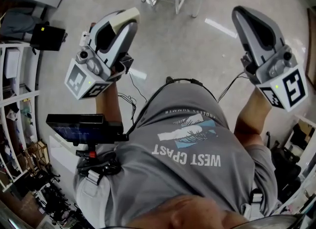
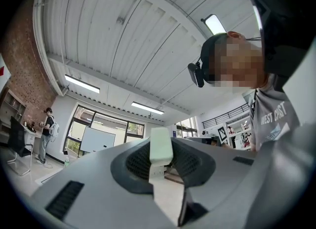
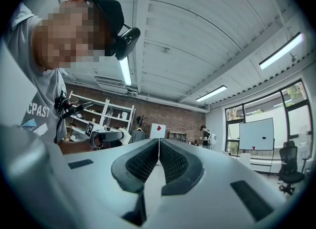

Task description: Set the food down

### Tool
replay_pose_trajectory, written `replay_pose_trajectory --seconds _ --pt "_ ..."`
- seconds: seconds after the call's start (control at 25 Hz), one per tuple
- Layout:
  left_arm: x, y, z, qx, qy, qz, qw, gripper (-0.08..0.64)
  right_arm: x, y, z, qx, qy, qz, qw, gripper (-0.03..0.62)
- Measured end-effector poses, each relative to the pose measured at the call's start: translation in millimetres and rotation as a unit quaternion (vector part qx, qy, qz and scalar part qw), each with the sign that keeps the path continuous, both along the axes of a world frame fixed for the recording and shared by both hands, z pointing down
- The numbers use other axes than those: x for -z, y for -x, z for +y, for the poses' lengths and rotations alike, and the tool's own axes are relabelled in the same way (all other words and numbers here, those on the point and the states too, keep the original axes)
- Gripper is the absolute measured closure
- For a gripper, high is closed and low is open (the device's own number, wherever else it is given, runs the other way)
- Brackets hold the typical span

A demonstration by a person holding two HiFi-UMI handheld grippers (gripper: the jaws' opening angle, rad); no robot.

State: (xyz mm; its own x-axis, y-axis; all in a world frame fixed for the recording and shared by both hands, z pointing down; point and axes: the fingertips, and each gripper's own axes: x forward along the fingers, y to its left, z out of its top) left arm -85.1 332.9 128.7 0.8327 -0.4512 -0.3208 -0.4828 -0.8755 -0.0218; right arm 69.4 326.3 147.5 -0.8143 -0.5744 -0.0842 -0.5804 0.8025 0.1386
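Food: pale block (image 2: 161,145) pinched in left gripper (image 1: 123,23), jaws narrowly apart, held high.
Right gripper (image 3: 159,146): jaws together, empty.
Risk: loosened pinch likely drops block onto floor (image 1: 168,35).

The food (image 2: 161,146) is seen as a small, smooth block, pale cream with a faint green tint, oblong and softly rounded at its edges. It is clamped between the jaws of the left gripper (image 1: 126,20), pressed by a pad on each side, and is held upright along the line of the jaws, with its upper end standing out just past the tips. It is carried in the air, and no surface is touched by it.
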Motion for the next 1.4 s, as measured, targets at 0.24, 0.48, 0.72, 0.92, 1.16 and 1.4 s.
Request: replay_pose_trajectory --seconds 0.24,0.48,0.72,0.92,1.16,1.4 --pt "-34 40 -24 0.024 0.02 0.009 0.9995 0.456 -11 21 -21 0.0 0.012 0.005 1.0 0.584" --pt "-33 39 -33 0.036 0.035 0.029 0.9983 0.456 4 9 -30 0.003 0.019 0.02 1.0 0.584" --pt "-7 25 -52 0.049 0.028 0.036 0.9978 0.456 26 -2 -57 0.019 0.015 0.026 0.999 0.584" --pt "-4 2 -92 0.066 0.031 0.036 0.9967 0.456 26 -21 -100 0.04 0.021 0.029 0.999 0.584" --pt "-43 -31 -163 0.09 0.031 0.02 0.9952 0.456 -12 -50 -177 0.067 0.02 0.018 0.997 0.584" --pt "-41 -32 -166 0.096 0.04 0.016 0.9945 0.456 -8 -49 -186 0.077 0.025 0.01 0.997 0.584"
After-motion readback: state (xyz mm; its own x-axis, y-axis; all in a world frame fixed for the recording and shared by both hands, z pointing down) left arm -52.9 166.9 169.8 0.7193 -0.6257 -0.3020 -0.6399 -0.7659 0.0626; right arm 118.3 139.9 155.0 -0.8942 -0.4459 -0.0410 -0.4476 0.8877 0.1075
